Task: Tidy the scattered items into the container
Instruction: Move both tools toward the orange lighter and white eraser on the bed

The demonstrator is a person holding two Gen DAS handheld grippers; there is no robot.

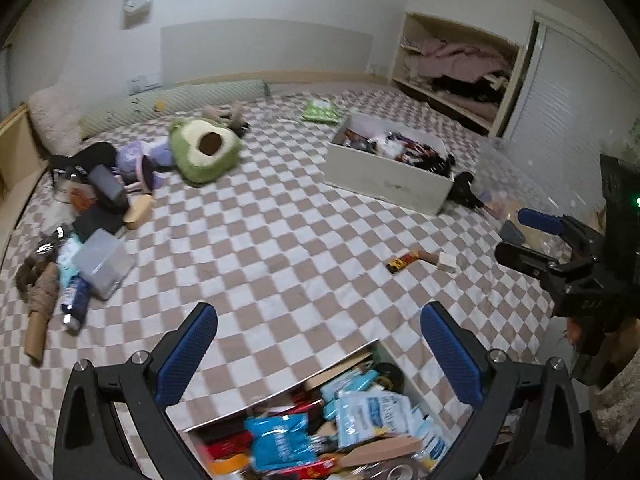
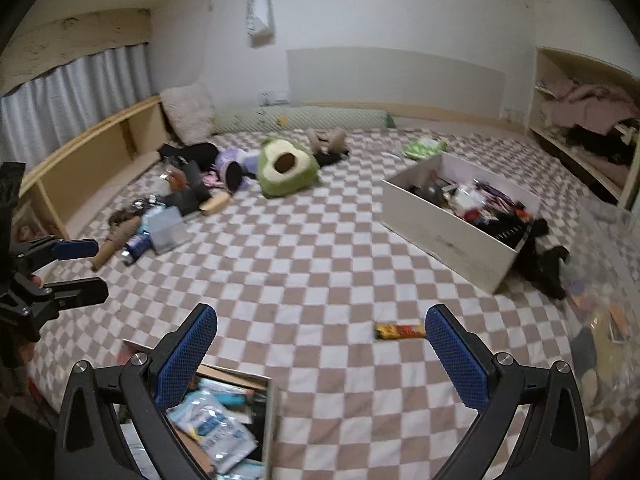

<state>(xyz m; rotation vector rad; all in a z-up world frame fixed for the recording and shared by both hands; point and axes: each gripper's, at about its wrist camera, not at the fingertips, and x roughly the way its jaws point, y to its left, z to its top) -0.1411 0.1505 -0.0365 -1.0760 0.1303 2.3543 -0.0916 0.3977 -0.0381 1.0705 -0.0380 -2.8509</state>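
- I am holding my left claw (image 1: 318, 354) wide open with nothing between its blue pads; it is hovering above the near container (image 1: 332, 420), a box at the bed's near edge that is already carrying packets and wrappers.
- I am holding my right claw (image 2: 320, 354) just as wide and just as empty, over the checked bedspread (image 2: 320, 256) just to the right of that same box.
- I am judging this to be the gap between two items: neither claw is carrying anything, so the step in hand is choosing the next pick.
- The nearest loose things are lying ahead of my right claw: a dark snack bar (image 2: 399, 331), just beside the right pad in the right wrist view, and, in the left wrist view, a small pale block (image 1: 447, 262) lying close beside the bar.
- A bigger heap (image 1: 86, 240) of bottles, a clear tub and rolled things is sitting well apart on the left, near the avocado plush (image 1: 204, 152); a second white box (image 1: 390, 164) is standing further up the bed, already holding things.
- The next move is calling for me to bring the right claw forward and down, straddling the bar across its narrow width, since it is lying flat on soft cloth.
- I am expecting the pads to snag the bedspread if I am pressing too deep, so a shallow approach seems wise.
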